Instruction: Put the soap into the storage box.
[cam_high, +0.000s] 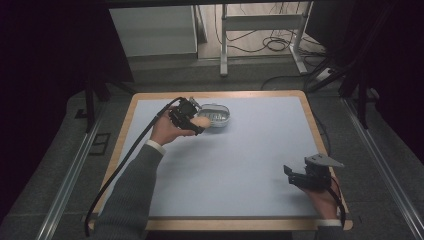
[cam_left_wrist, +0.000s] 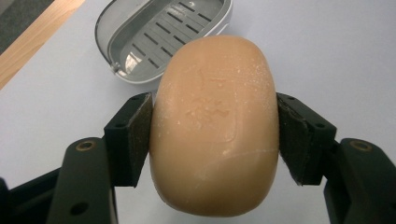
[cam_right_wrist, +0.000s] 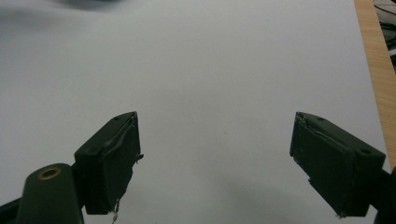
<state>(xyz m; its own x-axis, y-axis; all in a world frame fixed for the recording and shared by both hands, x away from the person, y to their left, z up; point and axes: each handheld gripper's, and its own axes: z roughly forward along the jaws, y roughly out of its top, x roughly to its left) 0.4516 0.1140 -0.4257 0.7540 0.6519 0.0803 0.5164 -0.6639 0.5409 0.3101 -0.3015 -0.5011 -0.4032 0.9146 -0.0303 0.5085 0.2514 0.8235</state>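
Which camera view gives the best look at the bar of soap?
The left gripper view: the soap sits large and sharp there, clamped at its sides between the left gripper's jaws, with the grey soap dish behind it. The high view shows it as a small tan blob beside the dish.

Tan oval soap bar (cam_left_wrist: 215, 126) held aloft; grey slotted soap dish (cam_left_wrist: 159, 35) just beyond.
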